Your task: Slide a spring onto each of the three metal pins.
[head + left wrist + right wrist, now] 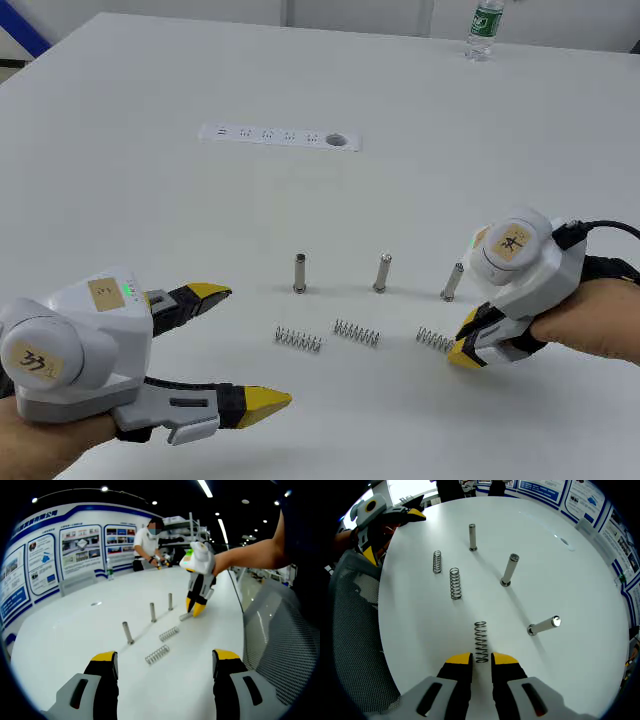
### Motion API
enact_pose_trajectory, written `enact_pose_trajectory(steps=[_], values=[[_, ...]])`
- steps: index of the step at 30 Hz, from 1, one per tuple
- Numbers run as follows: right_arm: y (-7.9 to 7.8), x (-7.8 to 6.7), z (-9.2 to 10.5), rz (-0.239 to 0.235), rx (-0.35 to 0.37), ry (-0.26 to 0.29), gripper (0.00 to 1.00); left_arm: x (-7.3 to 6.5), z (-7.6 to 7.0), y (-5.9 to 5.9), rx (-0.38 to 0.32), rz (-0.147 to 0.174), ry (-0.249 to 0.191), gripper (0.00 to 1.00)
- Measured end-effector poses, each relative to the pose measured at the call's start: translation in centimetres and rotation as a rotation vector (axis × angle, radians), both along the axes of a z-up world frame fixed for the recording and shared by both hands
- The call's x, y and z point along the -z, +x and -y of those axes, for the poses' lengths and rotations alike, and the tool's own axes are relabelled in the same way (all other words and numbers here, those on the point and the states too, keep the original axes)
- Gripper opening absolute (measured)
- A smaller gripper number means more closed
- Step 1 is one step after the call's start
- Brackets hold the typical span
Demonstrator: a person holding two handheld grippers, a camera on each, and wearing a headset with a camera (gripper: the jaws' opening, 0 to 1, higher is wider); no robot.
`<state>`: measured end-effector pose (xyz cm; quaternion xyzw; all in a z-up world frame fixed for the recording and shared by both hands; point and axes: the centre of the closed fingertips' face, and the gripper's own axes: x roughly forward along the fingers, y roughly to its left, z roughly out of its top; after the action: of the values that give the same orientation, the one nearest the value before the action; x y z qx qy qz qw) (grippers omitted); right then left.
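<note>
Right gripper view shows right hand-held gripper (pixel 480 659) narrow astride nearest spring (pixel 480 640); left hand-held gripper (pixel 165 657) wide.

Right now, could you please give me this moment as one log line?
left gripper: open | right gripper: jaws straddle right spring end, grip unclear | pins: three standing, bare | springs: all on table

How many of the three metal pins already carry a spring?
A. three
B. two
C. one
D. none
D: the left spring, middle spring and right spring all lie on the table; the left pin, middle pin and right pin stand bare.
</note>
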<state>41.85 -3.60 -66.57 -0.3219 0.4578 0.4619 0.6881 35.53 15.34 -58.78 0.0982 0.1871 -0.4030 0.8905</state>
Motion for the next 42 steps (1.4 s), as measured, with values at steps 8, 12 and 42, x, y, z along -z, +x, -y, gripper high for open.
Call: enact_pose_trajectory(steps=[8, 12, 42], values=[[-0.1, 0.3, 0.0, -0.024, -0.008, -0.001, 0.15, -0.1, 0.2, -0.1, 0.002, 0.000, -0.001, 0.78], [0.1, 0.3, 0.1, -0.031, 0.012, 0.008, 0.12, -0.1, 0.2, -0.1, 0.004, 0.000, -0.001, 0.78], [-2.8, -3.6, -3.3, -0.039, -0.115, 0.030, 0.12, 0.1, 5.8, 0.5, 0.190, -0.004, 0.018, 0.63]])
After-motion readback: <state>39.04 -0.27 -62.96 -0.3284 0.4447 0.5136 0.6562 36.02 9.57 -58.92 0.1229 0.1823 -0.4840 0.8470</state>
